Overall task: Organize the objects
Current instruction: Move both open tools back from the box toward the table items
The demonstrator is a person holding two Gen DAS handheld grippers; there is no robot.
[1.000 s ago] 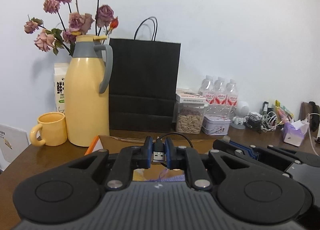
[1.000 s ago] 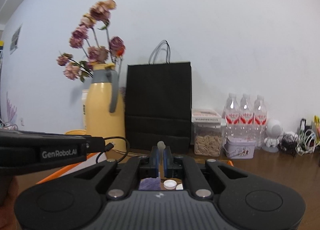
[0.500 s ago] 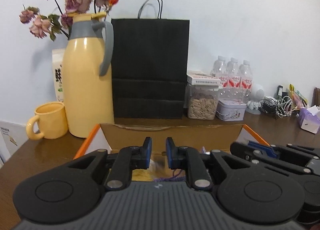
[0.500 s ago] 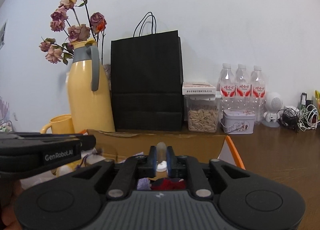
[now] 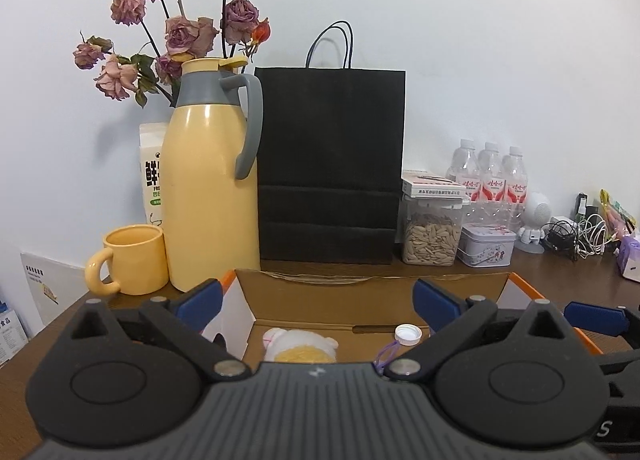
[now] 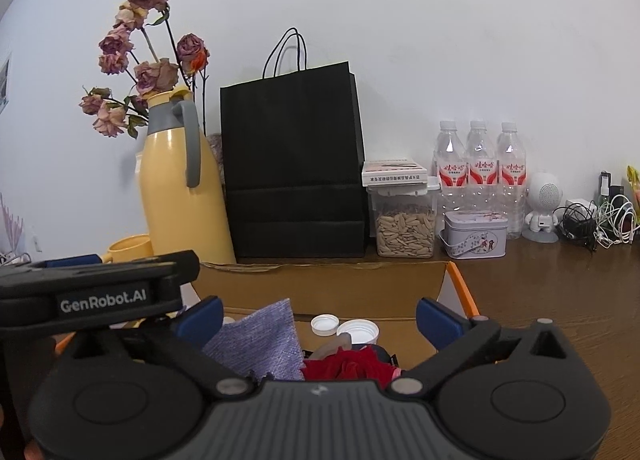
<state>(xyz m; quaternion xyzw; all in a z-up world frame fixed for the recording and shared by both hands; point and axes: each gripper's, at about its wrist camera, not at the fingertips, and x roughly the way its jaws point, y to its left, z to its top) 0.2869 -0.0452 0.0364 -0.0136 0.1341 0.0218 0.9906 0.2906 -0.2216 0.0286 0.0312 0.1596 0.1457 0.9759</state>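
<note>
A brown wooden table (image 6: 560, 300) fills the lower part of both views, backed by a white wall. A black paper bag (image 5: 330, 164) stands upright at centre frame against the wall, with a yellow thermos jug (image 5: 210, 188) just left of it and dried roses (image 5: 180, 32) rising behind the jug at upper left. A yellow mug (image 5: 134, 260) sits low at the jug's left.

Below centre lies an open cardboard box (image 5: 360, 292) with orange edges, its mouth facing up. Inside it, in the right wrist view, are a purple cloth (image 6: 260, 340), a red fabric item (image 6: 352, 368) and two white bottle caps (image 6: 344, 328); the left wrist view shows a white and yellow plush toy (image 5: 300, 346) and one cap.

The left gripper (image 5: 316, 300) points slightly downward over the box, its jaws opening and spread wide, nothing between the blue pads. The right gripper (image 6: 318, 318) is posed likewise over the box, jaws opening wide and empty. The left gripper's body crosses the lower left of the right wrist view.

At right frame stand a seed jar (image 6: 404, 220), a small tin (image 6: 474, 234) and three water bottles (image 6: 480, 168).
</note>
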